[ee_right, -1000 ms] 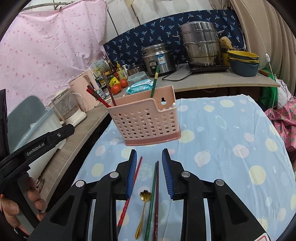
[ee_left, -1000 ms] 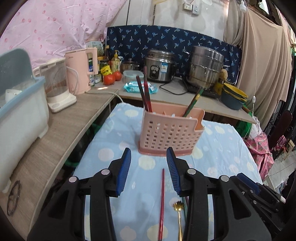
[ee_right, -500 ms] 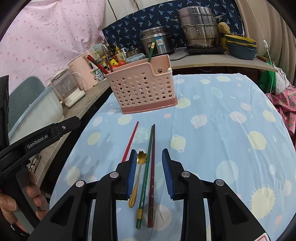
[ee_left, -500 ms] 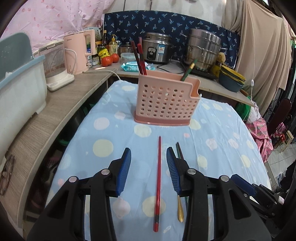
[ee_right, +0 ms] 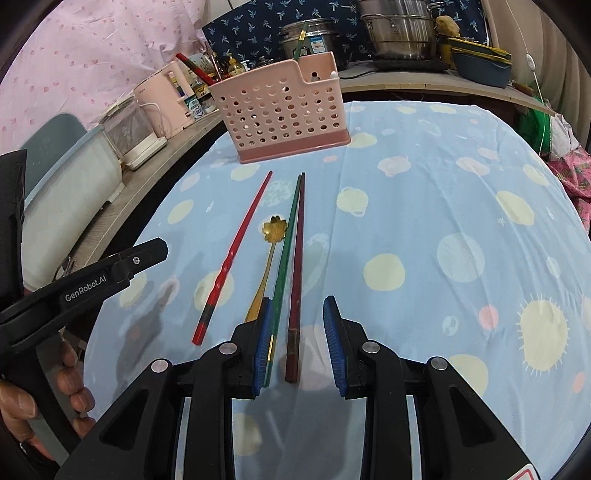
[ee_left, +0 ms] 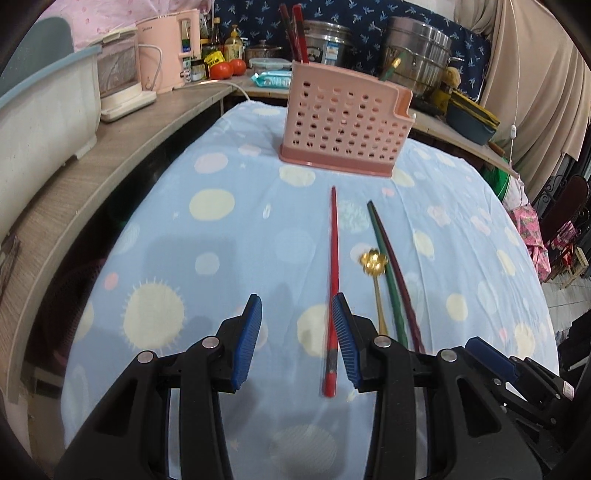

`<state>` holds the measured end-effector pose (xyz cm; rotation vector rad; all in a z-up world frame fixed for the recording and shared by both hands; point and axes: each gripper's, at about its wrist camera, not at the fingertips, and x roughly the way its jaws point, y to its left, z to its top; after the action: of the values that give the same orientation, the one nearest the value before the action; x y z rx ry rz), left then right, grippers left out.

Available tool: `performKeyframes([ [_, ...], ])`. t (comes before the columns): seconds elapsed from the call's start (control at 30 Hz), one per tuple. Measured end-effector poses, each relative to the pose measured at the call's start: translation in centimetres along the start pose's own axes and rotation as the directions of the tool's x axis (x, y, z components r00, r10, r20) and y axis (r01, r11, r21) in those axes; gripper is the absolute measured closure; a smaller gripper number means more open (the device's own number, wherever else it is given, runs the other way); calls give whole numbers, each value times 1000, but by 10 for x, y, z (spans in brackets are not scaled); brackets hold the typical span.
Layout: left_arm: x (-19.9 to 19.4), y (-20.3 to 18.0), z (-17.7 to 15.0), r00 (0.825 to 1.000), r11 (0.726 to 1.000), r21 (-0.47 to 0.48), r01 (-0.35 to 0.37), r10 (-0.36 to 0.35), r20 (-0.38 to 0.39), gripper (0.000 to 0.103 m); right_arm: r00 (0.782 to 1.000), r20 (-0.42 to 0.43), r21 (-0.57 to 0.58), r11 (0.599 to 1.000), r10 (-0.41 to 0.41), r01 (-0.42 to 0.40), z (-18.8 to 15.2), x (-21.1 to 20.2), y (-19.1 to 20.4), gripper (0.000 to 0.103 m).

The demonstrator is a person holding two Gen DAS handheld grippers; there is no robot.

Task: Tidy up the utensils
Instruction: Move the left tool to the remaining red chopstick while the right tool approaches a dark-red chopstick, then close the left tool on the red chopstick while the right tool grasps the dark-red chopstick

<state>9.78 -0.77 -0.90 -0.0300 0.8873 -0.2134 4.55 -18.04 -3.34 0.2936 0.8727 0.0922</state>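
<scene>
A pink perforated utensil holder (ee_left: 345, 122) (ee_right: 284, 110) stands at the far end of the blue spotted tablecloth with red and green chopsticks in it. On the cloth lie a red chopstick (ee_left: 332, 266) (ee_right: 236, 251), a gold flower spoon (ee_left: 373, 263) (ee_right: 271, 236), a green chopstick (ee_left: 386, 266) (ee_right: 286, 251) and a dark maroon chopstick (ee_left: 400, 273) (ee_right: 297, 266). My left gripper (ee_left: 297, 339) is open, low over the cloth, with the red chopstick's near end by its right finger. My right gripper (ee_right: 295, 339) is open around the near ends of the maroon and green chopsticks.
A wooden counter (ee_left: 92, 162) runs along the left with a white tub (ee_left: 40, 110), a blender jug and a pink kettle (ee_left: 166, 51). Pots, a rice cooker (ee_left: 321, 33) and bowls stand on the back shelf. My left gripper's body (ee_right: 85, 284) shows in the right wrist view.
Both grippers have pulled back from the holder and dropped low toward the near ends of the utensils on the cloth. The utensils have not moved.
</scene>
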Motion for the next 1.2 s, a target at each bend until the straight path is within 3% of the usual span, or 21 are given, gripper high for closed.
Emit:
performKeyframes([
  [0.47, 14, -4, -38, 997, 1000, 22, 12, -10, -81, 65, 998, -55, -22, 1000, -18, 17, -27, 13, 5, 82],
  [0.9, 24, -6, -43, 994, 999, 11, 39, -37, -103, 64, 998, -58, -22, 999, -38, 36, -25, 25, 2, 85],
  [1.2, 27, -10, -43, 995, 999, 26, 32, -29, -95, 63, 997, -60, -17, 999, -46, 45, -24, 28, -1, 94],
])
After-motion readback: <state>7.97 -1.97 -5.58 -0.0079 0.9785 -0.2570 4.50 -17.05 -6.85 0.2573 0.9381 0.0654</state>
